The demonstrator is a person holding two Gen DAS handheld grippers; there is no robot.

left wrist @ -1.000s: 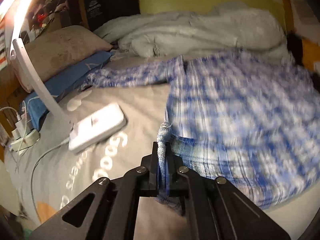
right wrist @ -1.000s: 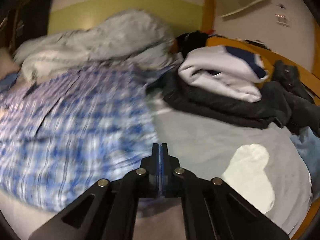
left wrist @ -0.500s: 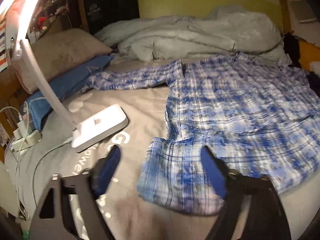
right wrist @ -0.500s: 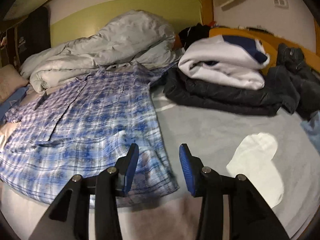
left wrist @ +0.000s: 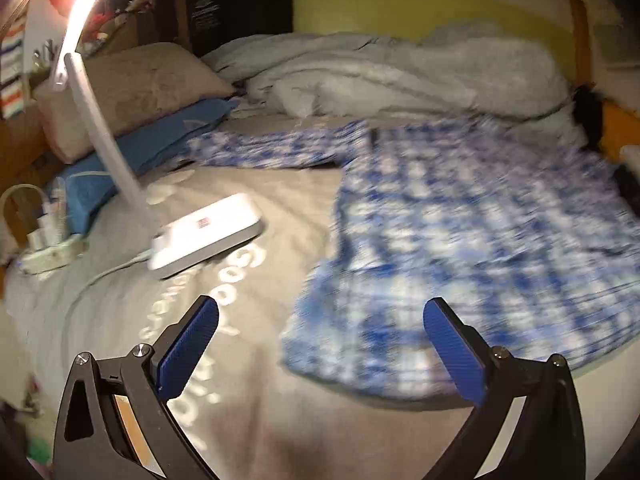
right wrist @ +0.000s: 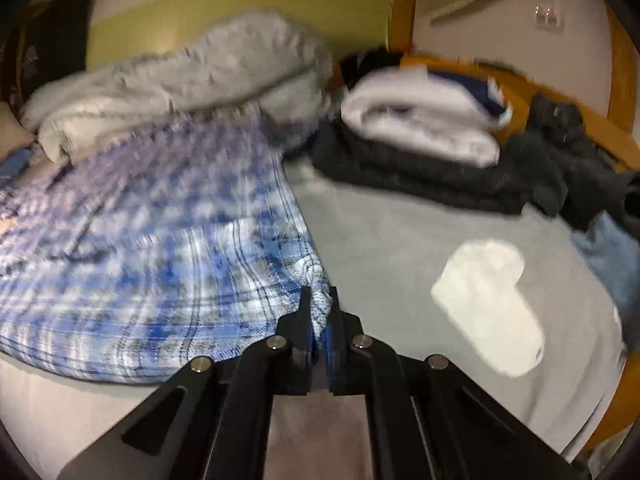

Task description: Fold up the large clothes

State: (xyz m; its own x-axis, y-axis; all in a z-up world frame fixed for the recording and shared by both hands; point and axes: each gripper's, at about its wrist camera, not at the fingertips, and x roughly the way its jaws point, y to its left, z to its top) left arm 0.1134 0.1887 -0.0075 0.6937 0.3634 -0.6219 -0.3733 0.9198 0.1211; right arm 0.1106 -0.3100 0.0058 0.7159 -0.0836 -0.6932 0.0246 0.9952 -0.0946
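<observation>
A blue-and-white plaid shirt lies spread flat on the grey bed sheet, one sleeve stretched toward the pillows. My left gripper hovers over the shirt's near left hem corner. Its jaws are opening wide and the blue pads touch no cloth. In the right wrist view the same shirt fills the left half. My right gripper is closing, and its jaws pinch the shirt's near right hem corner, which bunches up between them.
A white desk lamp stands on the sheet left of the shirt, with a power strip and pillows behind it. A crumpled duvet lies at the far side. Folded white and dark clothes are stacked at the right.
The left gripper let go of the shirt's left corner and opened wide. The right gripper opened, moved onto the right hem corner and shut on it.
</observation>
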